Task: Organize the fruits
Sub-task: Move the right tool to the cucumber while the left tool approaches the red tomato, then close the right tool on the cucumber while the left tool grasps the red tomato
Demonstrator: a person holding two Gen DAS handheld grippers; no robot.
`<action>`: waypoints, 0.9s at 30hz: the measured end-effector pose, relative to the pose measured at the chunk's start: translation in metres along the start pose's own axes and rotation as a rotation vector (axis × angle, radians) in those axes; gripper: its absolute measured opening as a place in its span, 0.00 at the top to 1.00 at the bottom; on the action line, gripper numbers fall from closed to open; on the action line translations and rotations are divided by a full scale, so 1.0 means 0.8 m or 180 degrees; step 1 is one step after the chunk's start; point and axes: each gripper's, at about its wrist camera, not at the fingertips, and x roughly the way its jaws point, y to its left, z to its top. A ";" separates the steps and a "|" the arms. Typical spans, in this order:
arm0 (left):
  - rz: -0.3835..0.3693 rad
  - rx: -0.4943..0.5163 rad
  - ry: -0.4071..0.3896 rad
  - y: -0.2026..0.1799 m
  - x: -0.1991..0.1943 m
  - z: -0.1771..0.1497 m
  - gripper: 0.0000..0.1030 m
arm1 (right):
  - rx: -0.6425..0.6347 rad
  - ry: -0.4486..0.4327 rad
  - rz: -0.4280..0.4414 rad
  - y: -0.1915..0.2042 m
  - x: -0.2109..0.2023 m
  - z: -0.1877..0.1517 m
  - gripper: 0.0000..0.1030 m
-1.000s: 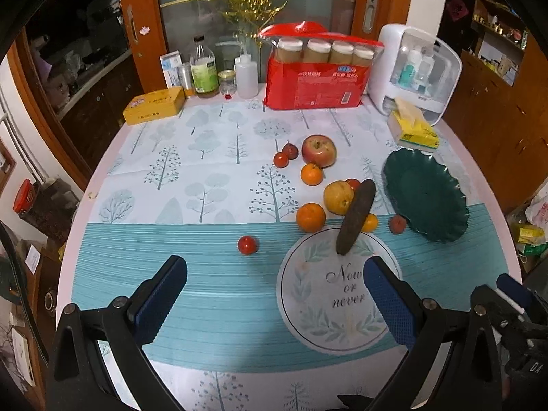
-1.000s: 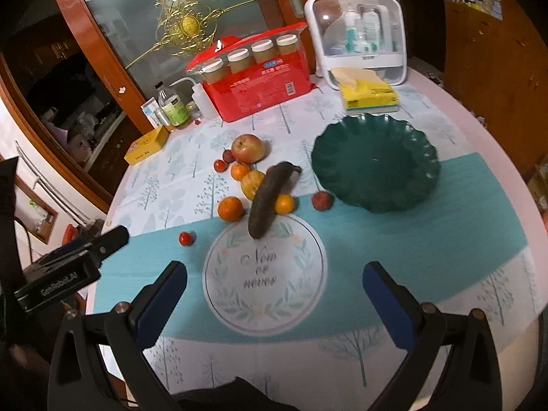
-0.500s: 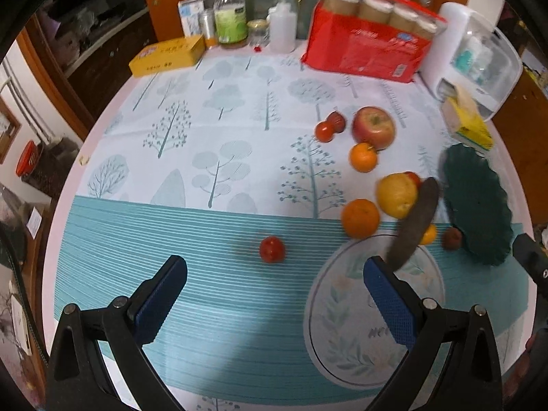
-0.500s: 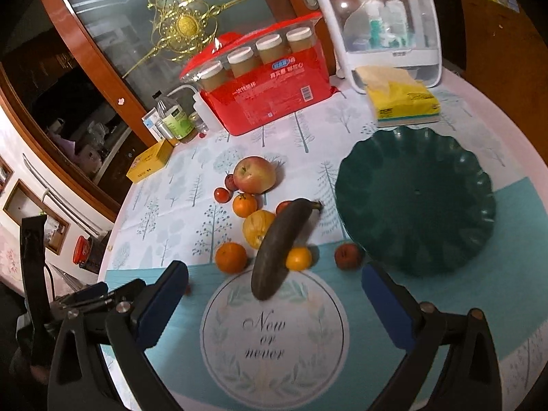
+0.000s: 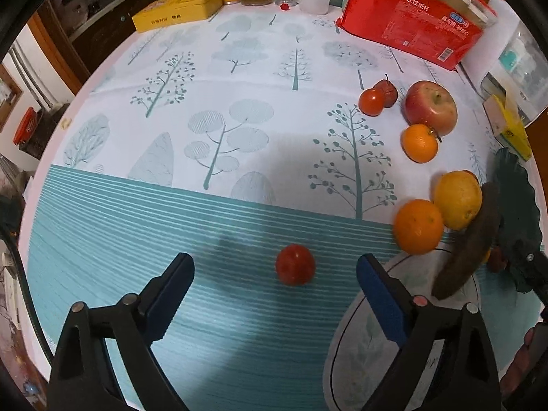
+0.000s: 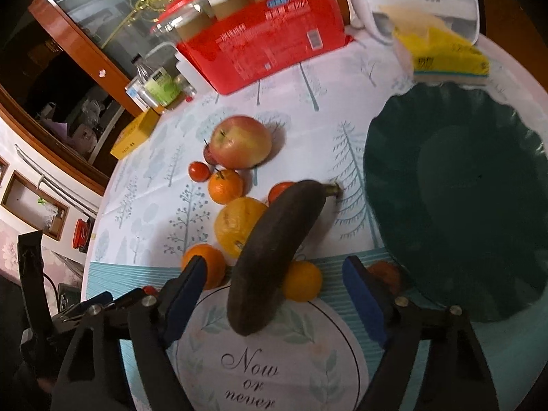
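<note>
Left wrist view: left gripper (image 5: 275, 274) jaws spread wide, holding nothing. Small red tomato (image 5: 295, 269) sits on the teal striped band of the tablecloth (image 5: 219, 150), between the two blue pads, a bit nearer the right pad (image 5: 380, 299) than the left pad (image 5: 169, 294), touching neither; whether the pads are down at its level cannot be told. Rest of the fruit is off to the right, outside the jaws: an orange (image 5: 418, 226) touching a yellow citrus (image 5: 457, 203), a dark overripe banana (image 5: 467, 245) lying diagonally against the citrus, a smaller orange (image 5: 419, 142) just below a red apple (image 5: 431, 108), and two small red fruits (image 5: 376, 97) beside the apple. Dark green plate (image 5: 519, 185) at the far right edge, only partly seen. Yellow tin (image 5: 178, 10), bottles and red package (image 5: 407, 24) along the far side of the table.

Right wrist view: right gripper (image 6: 275, 291) jaws also wide apart, gripping nothing. The banana (image 6: 274, 250) lower end lies between the pads, roughly centred, no contact visible with either. Small orange (image 6: 302, 281) tucked against the banana's right side, also inside the gap. Another orange (image 6: 205, 267) sits right behind the left pad (image 6: 185, 294), partly hidden. A reddish fruit (image 6: 385, 272) behind the right pad (image 6: 364, 299), near the plate rim. Yellow citrus (image 6: 239, 226) touching the banana's left side; apple (image 6: 240, 141), orange (image 6: 225, 186) and small tomatoes farther back. Green plate (image 6: 455, 202) to the right, no fruit on it. The other gripper's body visible at lower left.
</note>
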 end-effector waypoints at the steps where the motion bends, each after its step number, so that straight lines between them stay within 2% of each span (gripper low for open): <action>1: -0.0024 0.0001 -0.0020 0.000 0.002 0.001 0.08 | 0.0008 0.0043 0.0010 -0.002 0.005 0.000 0.23; 4: -0.0066 0.0006 -0.0053 0.002 0.005 0.002 0.12 | 0.0060 0.0169 0.0089 -0.005 0.020 -0.003 0.27; 10: -0.0081 0.0003 0.0026 0.004 0.018 0.002 0.26 | 0.0062 0.0232 0.0055 -0.007 0.036 -0.004 0.33; 13: -0.0125 -0.0013 0.0057 0.006 0.024 0.001 0.35 | 0.0022 0.0216 0.0052 -0.005 0.039 -0.002 0.33; 20: -0.0157 -0.0002 0.0030 0.004 0.032 0.000 0.44 | -0.0127 0.0153 0.0118 -0.008 0.043 0.004 0.33; 22: -0.0124 0.0014 0.0001 0.002 0.032 0.001 0.53 | -0.0223 0.0106 0.0105 -0.005 0.043 0.007 0.35; 27: -0.0187 0.0033 -0.0025 -0.002 0.032 0.001 0.66 | -0.0348 0.0059 0.0145 -0.003 0.045 0.010 0.39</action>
